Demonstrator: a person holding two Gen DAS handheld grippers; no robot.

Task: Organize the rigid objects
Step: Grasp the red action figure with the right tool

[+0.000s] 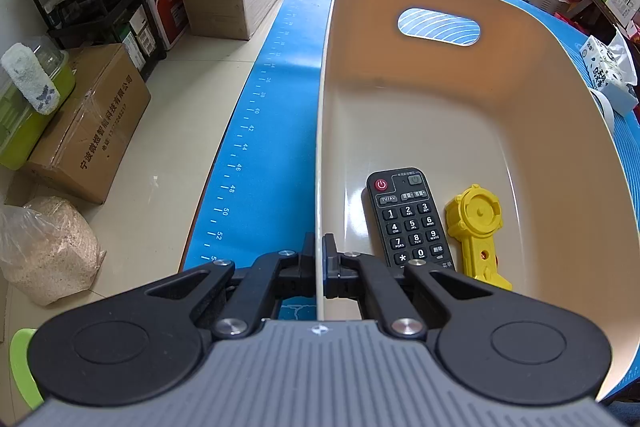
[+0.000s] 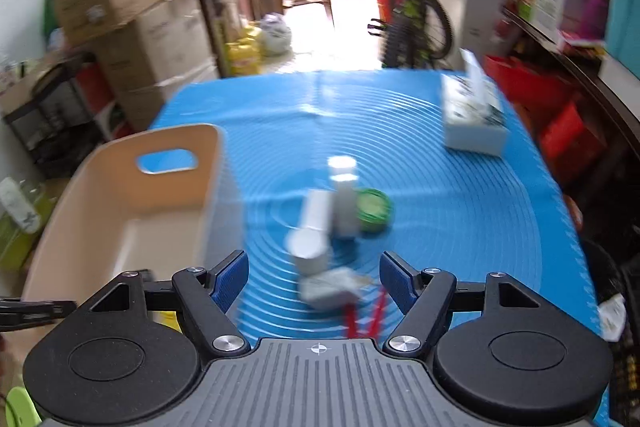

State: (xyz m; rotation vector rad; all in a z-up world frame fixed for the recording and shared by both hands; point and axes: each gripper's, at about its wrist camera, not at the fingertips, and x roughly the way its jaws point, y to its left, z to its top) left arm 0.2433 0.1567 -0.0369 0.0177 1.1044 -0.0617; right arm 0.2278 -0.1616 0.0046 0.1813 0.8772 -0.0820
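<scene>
Your left claw (image 1: 319,259) is clamped on the beige bin's (image 1: 320,147) near rim, probably steadying it; the remote (image 1: 408,219) and yellow toy (image 1: 476,227) already lie inside. Your right claw (image 2: 314,281) hangs open and empty over the desk (image 2: 460,227). Beyond it cluster white bottles (image 2: 344,203) and a green lid (image 2: 374,207), with nothing blocking them; the tissue box (image 2: 472,123) sits farther back.

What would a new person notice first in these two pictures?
First, the big beige basket on the blue mat, with a black remote and a yellow toy side by side inside. The left gripper is shut on its near rim. The right gripper is open above a blurred cluster of white bottles and a green lid.
</scene>
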